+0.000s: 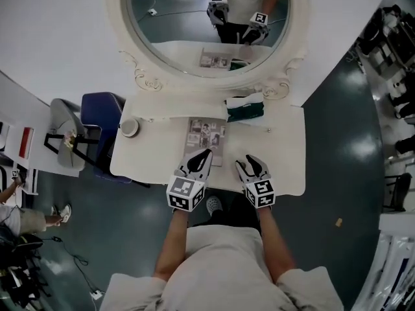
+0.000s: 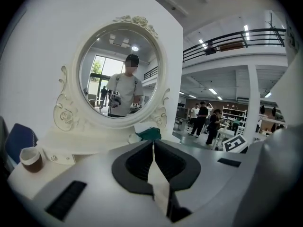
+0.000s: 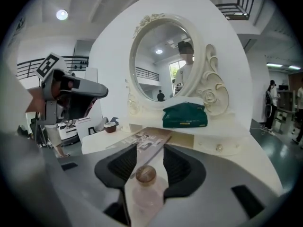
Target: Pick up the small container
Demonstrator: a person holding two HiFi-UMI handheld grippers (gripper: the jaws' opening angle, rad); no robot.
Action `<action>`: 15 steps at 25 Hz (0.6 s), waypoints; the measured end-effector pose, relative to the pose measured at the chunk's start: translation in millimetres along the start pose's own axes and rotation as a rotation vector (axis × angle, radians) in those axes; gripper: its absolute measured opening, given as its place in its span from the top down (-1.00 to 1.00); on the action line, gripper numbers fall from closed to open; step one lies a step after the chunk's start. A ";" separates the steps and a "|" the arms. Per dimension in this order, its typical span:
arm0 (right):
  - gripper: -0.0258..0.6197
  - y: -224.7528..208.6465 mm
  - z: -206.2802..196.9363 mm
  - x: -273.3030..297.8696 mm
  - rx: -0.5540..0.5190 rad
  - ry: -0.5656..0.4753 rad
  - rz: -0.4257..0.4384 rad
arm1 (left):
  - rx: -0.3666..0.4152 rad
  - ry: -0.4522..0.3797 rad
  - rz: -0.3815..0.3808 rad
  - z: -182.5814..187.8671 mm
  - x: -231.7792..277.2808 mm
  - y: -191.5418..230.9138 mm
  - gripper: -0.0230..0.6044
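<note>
Container (image 3: pixel 145 190): small clear pinkish bottle with a round brown cap (image 3: pixel 145 174). It sits between the right gripper (image 3: pixel 150 149) jaws, which stand wide with a gap beside the cap. Its base is cut off by the jaw bodies, and the head view hides it under the gripper. Left gripper (image 2: pixel 153 144) jaws are together and empty. Both hover over the table's (image 1: pixel 285 144) near edge, pointing far toward booklet (image 1: pixel 206 135) and mirror (image 1: pixel 175 24).

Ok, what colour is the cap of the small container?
Brown: the cap tops the pale pinkish small container. It shows best in the right gripper view.
</note>
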State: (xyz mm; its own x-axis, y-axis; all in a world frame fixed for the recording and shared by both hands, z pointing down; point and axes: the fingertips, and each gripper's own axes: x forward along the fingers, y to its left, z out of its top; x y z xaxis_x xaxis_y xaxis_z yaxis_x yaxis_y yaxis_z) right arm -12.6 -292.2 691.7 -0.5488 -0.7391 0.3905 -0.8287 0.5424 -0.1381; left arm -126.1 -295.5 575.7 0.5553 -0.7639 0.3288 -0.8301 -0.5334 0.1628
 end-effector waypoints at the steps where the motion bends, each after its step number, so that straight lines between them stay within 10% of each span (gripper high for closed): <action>1: 0.35 -1.0 -5.8 0.3 0.010 0.007 -0.028 | -0.008 0.005 -0.008 -2.9 2.9 -1.7 0.83; 15: 0.25 -0.7 -18.6 1.4 -0.009 -0.068 -0.189 | -0.025 0.026 -0.053 -14.1 21.1 -11.6 0.83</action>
State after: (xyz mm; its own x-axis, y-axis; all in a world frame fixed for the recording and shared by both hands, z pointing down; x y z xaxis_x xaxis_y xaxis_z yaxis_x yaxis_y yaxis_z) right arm -10.8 -286.2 709.2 -0.3900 -0.8531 0.3467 -0.9168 0.3947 -0.0599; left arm -105.4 -300.3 593.9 0.5975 -0.7246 0.3434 -0.8006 -0.5637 0.2034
